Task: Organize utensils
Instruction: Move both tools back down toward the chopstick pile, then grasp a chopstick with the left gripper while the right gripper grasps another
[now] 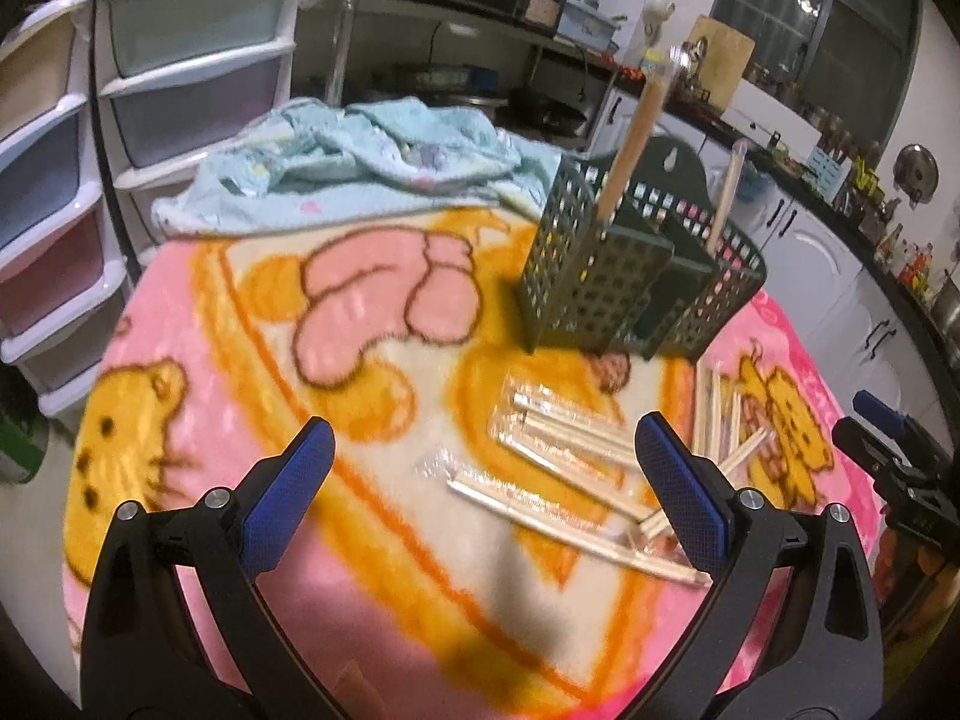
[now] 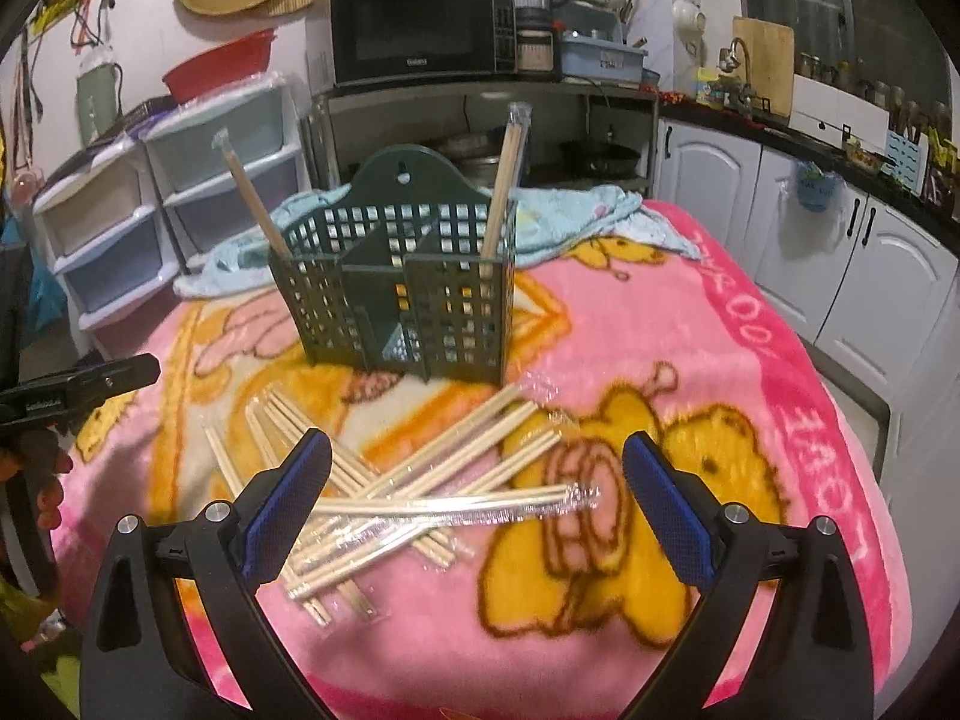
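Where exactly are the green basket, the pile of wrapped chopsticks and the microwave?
green basket [image 2: 456,324], right wrist view, front lattice wall.
pile of wrapped chopsticks [image 2: 432,507], right wrist view, middle of the top wrapped pair.
microwave [image 2: 414,36], right wrist view, dark door glass.

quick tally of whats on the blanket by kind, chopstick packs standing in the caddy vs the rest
wrapped chopstick packs standing in the caddy: 2
green caddy: 1
light blue towel: 1
loose wrapped packs in the pile: overlapping, cannot count
total counted: 4
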The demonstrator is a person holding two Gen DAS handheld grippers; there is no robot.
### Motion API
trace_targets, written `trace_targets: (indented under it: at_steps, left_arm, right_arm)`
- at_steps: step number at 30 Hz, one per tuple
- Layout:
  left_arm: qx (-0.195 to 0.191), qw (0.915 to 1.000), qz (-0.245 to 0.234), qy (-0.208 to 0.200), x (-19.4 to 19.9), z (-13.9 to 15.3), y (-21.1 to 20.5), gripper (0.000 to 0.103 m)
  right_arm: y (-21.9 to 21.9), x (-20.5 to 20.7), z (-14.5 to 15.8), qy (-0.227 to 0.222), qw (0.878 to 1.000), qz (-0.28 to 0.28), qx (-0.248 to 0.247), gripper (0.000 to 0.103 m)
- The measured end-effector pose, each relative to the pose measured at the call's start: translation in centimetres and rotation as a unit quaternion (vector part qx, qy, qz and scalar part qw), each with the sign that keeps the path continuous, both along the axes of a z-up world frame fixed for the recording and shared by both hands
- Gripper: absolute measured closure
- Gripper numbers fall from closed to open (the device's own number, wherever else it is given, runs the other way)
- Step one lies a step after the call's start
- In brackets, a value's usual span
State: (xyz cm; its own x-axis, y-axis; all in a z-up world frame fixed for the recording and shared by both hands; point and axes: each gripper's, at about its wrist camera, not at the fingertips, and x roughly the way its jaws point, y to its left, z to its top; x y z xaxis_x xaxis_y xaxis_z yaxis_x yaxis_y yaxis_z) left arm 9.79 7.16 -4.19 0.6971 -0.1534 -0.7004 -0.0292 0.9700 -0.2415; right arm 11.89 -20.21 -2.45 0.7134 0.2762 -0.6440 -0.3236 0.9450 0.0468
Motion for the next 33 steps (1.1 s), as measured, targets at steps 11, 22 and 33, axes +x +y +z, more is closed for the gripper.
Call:
trace_targets:
  at_steps: [11,22,33]
  left_arm:
    - [-0.034,0.9977,0.006,0.059,0.3,-4.0,0.0,0.011]
    - [-0.106,0.9899,0.013,0.093,0.8,-6.1,0.4,0.043]
    - [-0.115,0.9876,0.028,0.103,2.6,-6.5,1.1,0.066]
  right_arm:
    - [-2.5,2.4,-4.1,0.078,0.995,-0.069,0.008,0.009]
    - [-4.3,5.0,-7.1,0.169,0.978,-0.091,0.085,0.036]
    - [-5.9,7.6,-7.7,0.205,0.961,-0.113,0.147,0.052]
